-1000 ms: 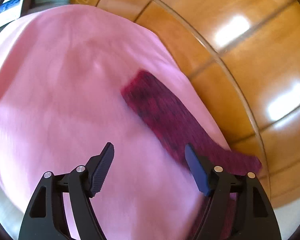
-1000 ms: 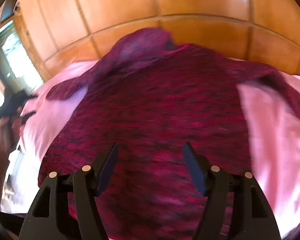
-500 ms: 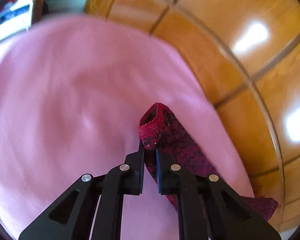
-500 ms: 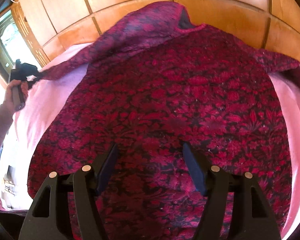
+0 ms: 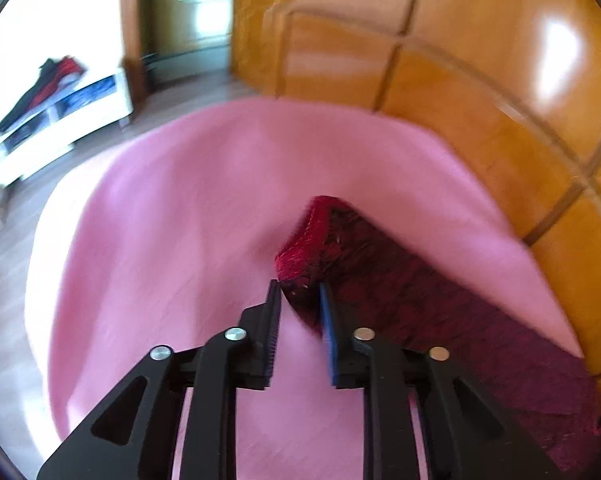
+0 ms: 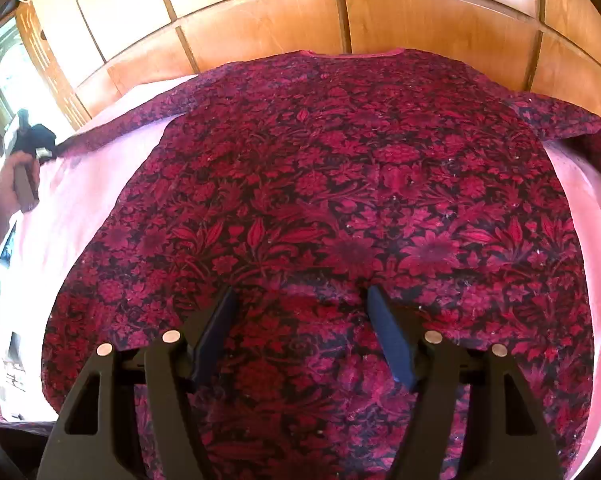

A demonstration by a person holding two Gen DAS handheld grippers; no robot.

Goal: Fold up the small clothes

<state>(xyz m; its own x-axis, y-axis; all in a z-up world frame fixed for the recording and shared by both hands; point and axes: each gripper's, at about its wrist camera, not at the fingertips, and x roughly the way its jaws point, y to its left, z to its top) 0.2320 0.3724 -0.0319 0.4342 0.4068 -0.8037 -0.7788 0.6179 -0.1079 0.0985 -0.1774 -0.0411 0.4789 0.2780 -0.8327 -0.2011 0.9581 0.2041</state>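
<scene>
A dark red floral top [image 6: 340, 208] lies spread flat on a pink sheet [image 6: 80, 200], neckline toward the wooden wall. My right gripper [image 6: 300, 304] is open and hovers over the lower middle of the top. My left gripper [image 5: 298, 292] is closed on the cuff of the left sleeve [image 5: 312, 248] and holds it lifted off the pink sheet [image 5: 180, 220]. The sleeve runs back to the right along the sheet's edge. In the right wrist view the left gripper [image 6: 32, 140] shows far left, held in a hand, with the sleeve stretched to it.
Glossy wooden wardrobe panels [image 5: 480, 80] stand right behind the pink sheet. A white low cabinet [image 5: 52, 120] and wooden floor lie beyond the sheet's far edge. A hand and forearm [image 6: 0, 200] are at the left edge of the right wrist view.
My left gripper went from open over the sleeve to shut on its cuff, then lifted and pulled it outward. The top now lies flatter. My right gripper stayed open over it.
</scene>
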